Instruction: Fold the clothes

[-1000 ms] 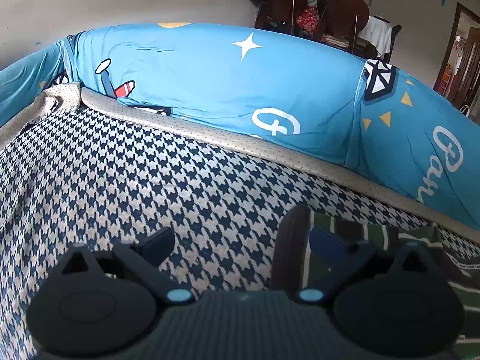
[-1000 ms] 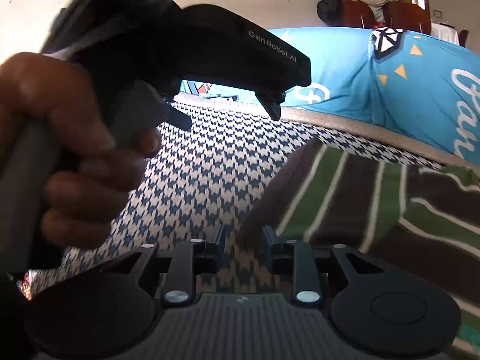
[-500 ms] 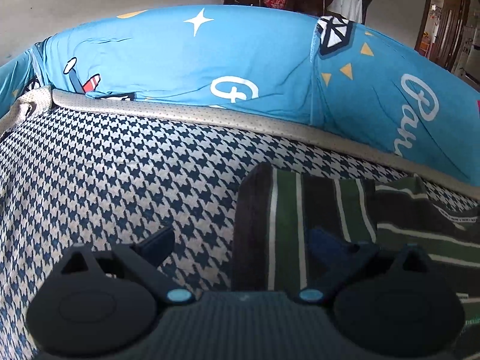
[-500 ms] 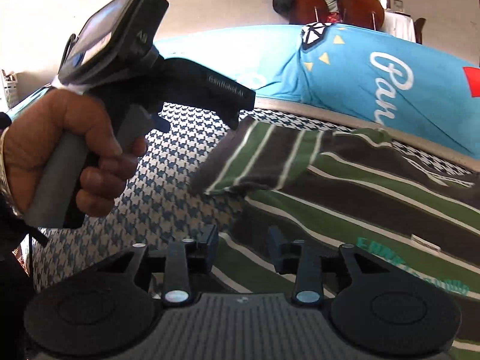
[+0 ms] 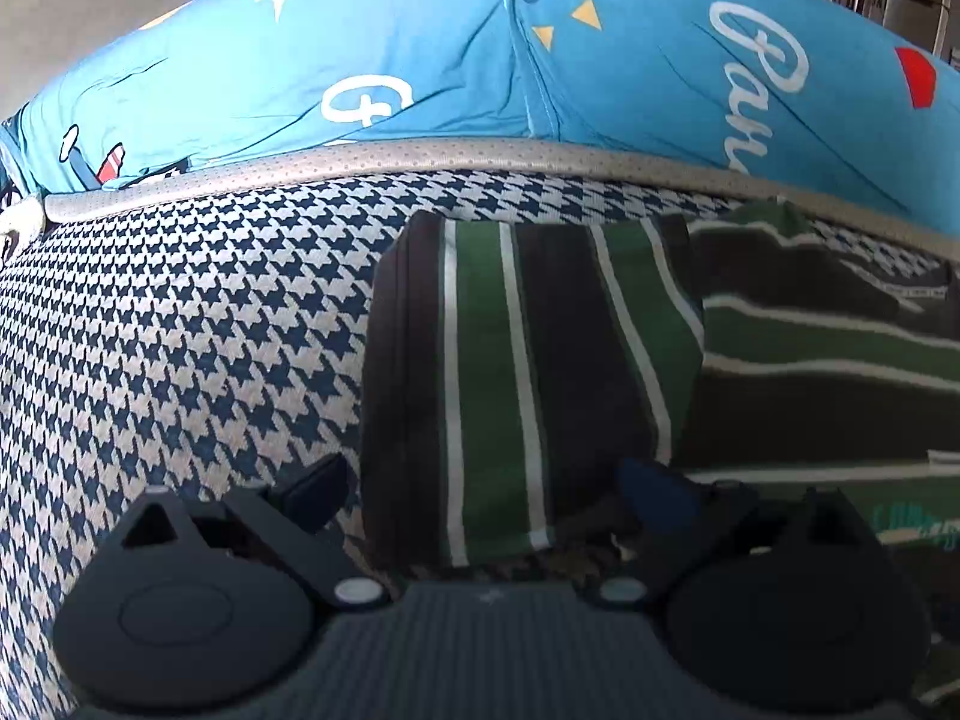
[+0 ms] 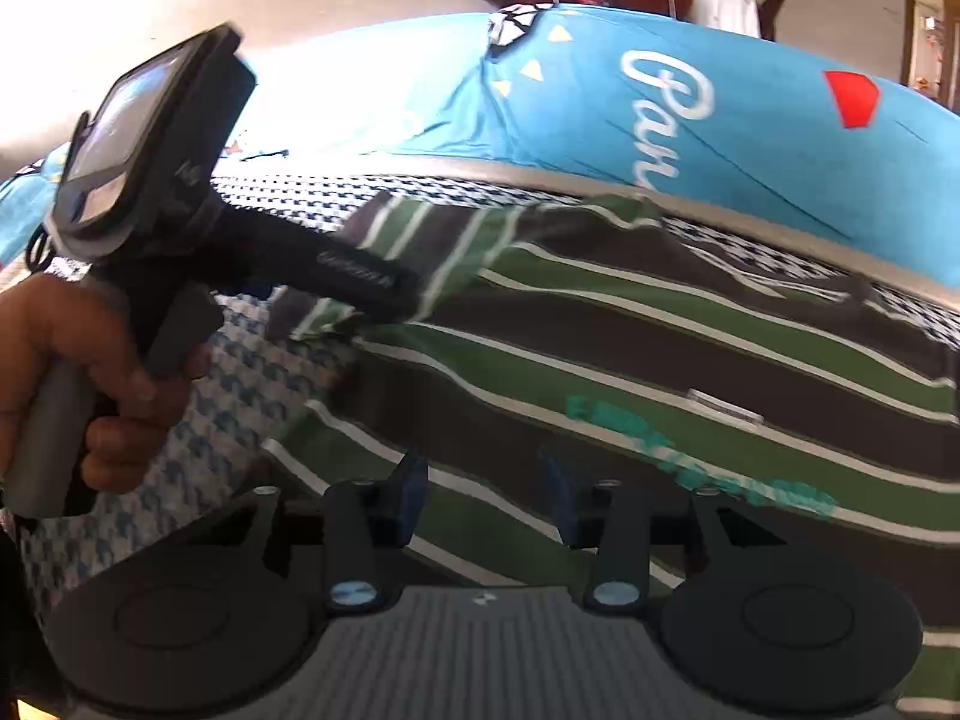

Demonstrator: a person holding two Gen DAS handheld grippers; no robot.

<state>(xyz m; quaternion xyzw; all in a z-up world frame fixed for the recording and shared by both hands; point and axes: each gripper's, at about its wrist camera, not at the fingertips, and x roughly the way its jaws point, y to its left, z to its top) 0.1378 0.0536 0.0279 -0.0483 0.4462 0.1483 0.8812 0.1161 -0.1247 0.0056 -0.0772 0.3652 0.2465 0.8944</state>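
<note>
The green and dark-brown striped cotton shirt [image 6: 690,360] lies spread on the blue-and-white houndstooth cushion [image 5: 180,330], its body running off to my right and one short sleeve [image 5: 528,372] sticking out to the left with its stripes turned crosswise to the body's. My left gripper [image 5: 486,486] sits low over that sleeve's near hem, jaws spread wide with the cloth lying between them but not pinched; in the right wrist view I see the same tool and the hand [image 6: 78,384] around its handle hanging over the sleeve. My right gripper [image 6: 486,483] hovers above the shirt's lower body, jaws parted and holding nothing. I cannot tell from this how far the folding has got. My worries: if the left jaws shut too shallow, the thin hem could slip out as I lift; if they bite too deep, I judge they may snag the cushion cover and drag it along. A one-sided pull could also skew the body's flat lie, since the right tool is not pinning it. Behind runs a grey piped edge [image 5: 420,150] and a bright blue printed bedsheet [image 5: 420,60]. Count: one shirt, one sleeve in view, two grippers, one hand visible.
</note>
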